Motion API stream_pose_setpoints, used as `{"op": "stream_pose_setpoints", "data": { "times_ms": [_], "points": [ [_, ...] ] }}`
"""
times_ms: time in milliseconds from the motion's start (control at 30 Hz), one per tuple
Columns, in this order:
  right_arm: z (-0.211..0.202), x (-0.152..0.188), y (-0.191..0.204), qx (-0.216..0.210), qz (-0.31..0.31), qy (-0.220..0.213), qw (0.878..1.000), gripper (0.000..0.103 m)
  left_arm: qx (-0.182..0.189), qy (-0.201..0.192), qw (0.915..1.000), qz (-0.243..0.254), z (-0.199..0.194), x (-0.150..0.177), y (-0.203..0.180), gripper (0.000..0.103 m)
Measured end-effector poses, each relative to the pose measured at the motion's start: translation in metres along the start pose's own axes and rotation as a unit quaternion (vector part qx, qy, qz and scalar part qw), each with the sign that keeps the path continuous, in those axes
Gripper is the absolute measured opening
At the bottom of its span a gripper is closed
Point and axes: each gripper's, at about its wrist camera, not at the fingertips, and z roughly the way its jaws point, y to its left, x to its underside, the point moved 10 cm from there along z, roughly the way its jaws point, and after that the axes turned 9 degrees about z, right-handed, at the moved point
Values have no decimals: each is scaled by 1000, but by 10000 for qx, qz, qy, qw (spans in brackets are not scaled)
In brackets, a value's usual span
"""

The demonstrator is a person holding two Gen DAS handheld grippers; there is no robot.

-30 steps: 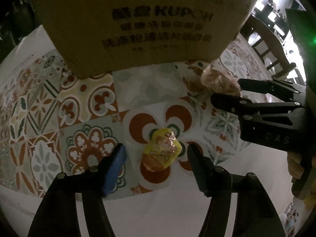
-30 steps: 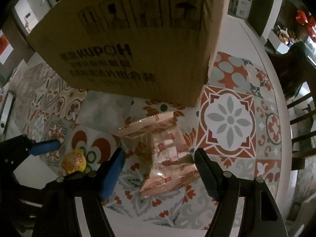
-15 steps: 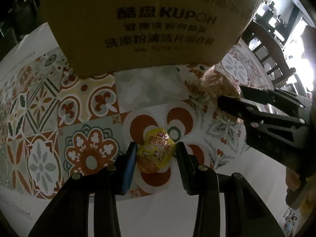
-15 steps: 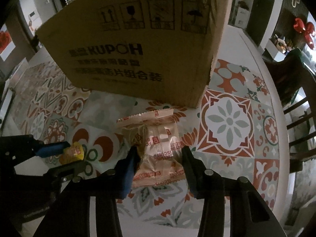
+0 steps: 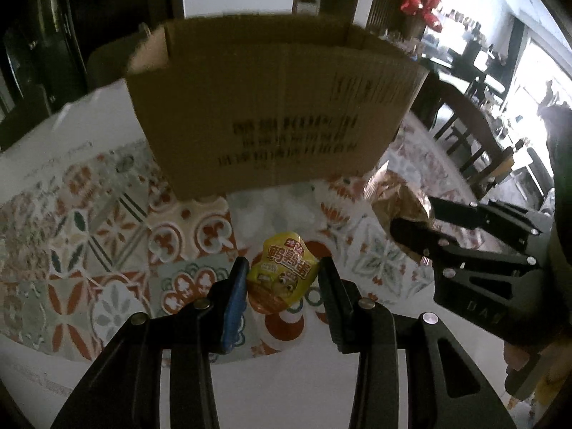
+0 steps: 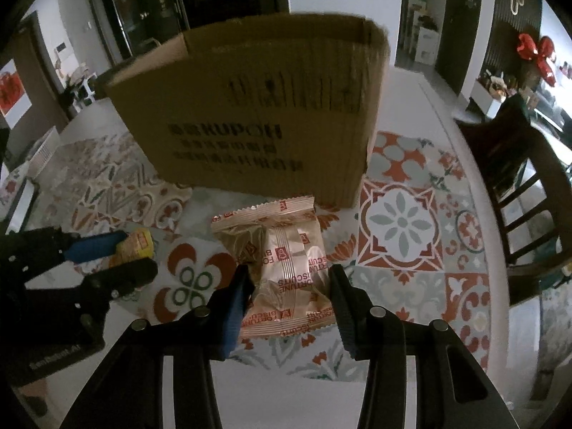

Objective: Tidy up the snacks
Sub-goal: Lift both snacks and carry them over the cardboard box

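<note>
On the tiled tabletop: a patterned cloth (image 6: 400, 221) of red, green and grey tiles covers the table, and both claws hang above it, lifted clear of the surface.
Cardboard box (image 5: 279, 107): stands upright at 12 o'clock from both claws, open at the top, its printed wall facing them; the print is blurred.
Left gripper (image 5: 282, 280): pointed toward the box, tilted down at the cloth, its two fingers clamped on the sides of the yellow snack packet (image 5: 284, 273).
Yellow snack packet: held upright between the blue pad (image 5: 236, 293) and the dark finger, red lettering facing the camera, its top sticking out past the fingertips.
Right gripper (image 6: 287, 286): level with the other claw and just beside it, also aimed at the box, closed on the biscuit packet (image 6: 282, 257).
Biscuit packet: a clear, brownish wrapper with red print, pinched at its lower half; its crimped upper edge reaches toward the foot of the box at 12 o'clock.
From the right wrist view: the left gripper (image 6: 121, 255) sits at 9 o'clock with the yellow packet in its tips.
From the left wrist view: the right gripper (image 5: 425, 214) sits at 3 o'clock, the brown wrapper (image 5: 397, 193) bulging beyond it.
Wooden chair (image 6: 518, 186): beside the table at 3 o'clock.
Red bow (image 6: 536, 53): on the far wall, at 2 o'clock.
</note>
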Motion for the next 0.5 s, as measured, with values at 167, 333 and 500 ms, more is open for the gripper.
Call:
{"op": "stream_pose_setpoints", "data": {
  "times_ms": [167, 333, 500],
  "points": [
    [-28, -10, 10, -81, 24, -306, 9995, 45, -7, -390, 9992, -5, -25, -14, -1, 39],
    [-58, -26, 19, -87, -29, -726, 9973, 46, -100, -796, 9968, 63, -49, -35, -3, 39],
    [-81, -49, 23, -64, -37, -1113, 9938, 46, -174, -1106, 9937, 108, -69, -57, 3, 39]
  ]
}}
